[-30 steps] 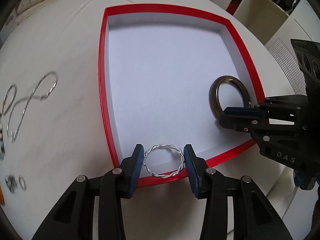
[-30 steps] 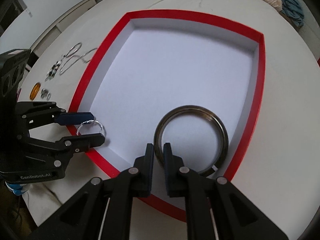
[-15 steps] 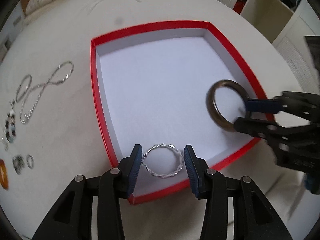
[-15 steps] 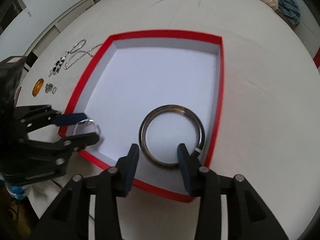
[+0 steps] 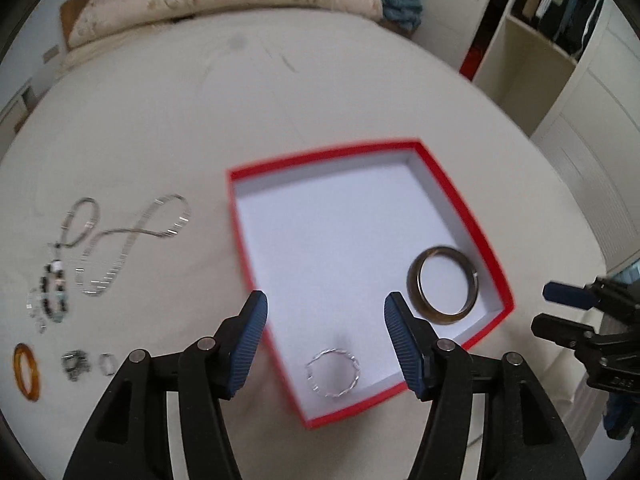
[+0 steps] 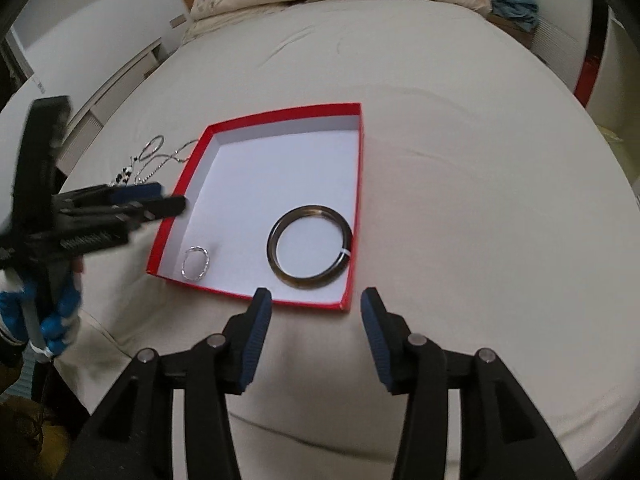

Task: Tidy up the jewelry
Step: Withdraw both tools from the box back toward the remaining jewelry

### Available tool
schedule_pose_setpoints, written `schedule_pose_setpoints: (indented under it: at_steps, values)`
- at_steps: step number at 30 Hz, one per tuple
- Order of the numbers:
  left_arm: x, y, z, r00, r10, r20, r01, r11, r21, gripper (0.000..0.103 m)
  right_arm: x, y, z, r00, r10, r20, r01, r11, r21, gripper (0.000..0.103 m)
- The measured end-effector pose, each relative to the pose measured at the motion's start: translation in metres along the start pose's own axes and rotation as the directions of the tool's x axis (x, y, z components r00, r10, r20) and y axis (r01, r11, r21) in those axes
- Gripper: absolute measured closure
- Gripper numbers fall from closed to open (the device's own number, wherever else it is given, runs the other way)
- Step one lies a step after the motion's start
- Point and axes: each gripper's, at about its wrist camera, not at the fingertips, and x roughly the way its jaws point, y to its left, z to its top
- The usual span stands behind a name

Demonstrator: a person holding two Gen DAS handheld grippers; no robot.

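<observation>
A red tray [image 5: 468, 208] with a white floor lies on a cream bed sheet; it also shows in the right wrist view [image 6: 356, 208]. Inside lie a twisted silver bangle [image 5: 333, 373] [image 6: 195, 263] near the front corner and a dark bangle [image 5: 443, 285] [image 6: 310, 247]. My left gripper [image 5: 324, 340] is open and empty, raised above the tray's near corner. My right gripper [image 6: 316, 320] is open and empty, raised just outside the tray's near edge. Left of the tray lie a silver chain necklace [image 5: 128, 236], a beaded piece [image 5: 54, 292], small rings [image 5: 86, 365] and an amber bangle [image 5: 27, 371].
A folded cream quilt [image 5: 216, 4] lies at the far end of the bed. White shelving [image 5: 532, 48] stands to the right. The right gripper shows at the right edge of the left wrist view [image 5: 560, 312]; the left gripper shows in the right wrist view [image 6: 156, 200].
Both grippers opened and pulled up and back from the tray. The silver bangle and the dark bangle were let go and now lie on the tray floor.
</observation>
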Motion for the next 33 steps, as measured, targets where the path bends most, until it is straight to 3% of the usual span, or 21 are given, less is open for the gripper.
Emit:
schedule_pose_setpoints:
  at_steps: [5,11,21,27,30,33]
  values:
    - [-0.06,0.023,-0.021,0.995,0.055,0.082,-0.054,0.998,-0.015,0.043,-0.025,0.018,-0.007,0.999,-0.003,0.054,0.003,1.0,0.018,0.058]
    - [-0.119,0.071,-0.061,0.989,0.116,0.089,-0.109,0.991,-0.077,0.043,-0.054,0.058,-0.017,0.992,0.014,0.129,-0.017,1.0,0.018,0.058]
    - [-0.208,0.169,-0.13,0.949,0.286,0.135,-0.247,0.936,-0.25,0.038,-0.074,0.144,-0.024,0.969,0.076,0.234,-0.074,0.997,-0.019,0.058]
    - [-0.234,0.212,-0.169,0.928,0.347,0.138,-0.285,0.896,-0.339,0.037,-0.074,0.19,-0.026,0.961,0.101,0.257,-0.092,0.995,-0.049,0.058]
    - [-0.235,0.228,-0.182,0.913,0.389,0.12,-0.326,0.876,-0.356,0.037,-0.065,0.21,-0.026,0.962,0.105,0.251,-0.09,0.993,-0.07,0.059]
    - [-0.228,0.239,-0.19,0.911,0.398,0.108,-0.334,0.866,-0.372,0.037,-0.054,0.226,-0.026,0.965,0.103,0.24,-0.084,0.993,-0.088,0.059]
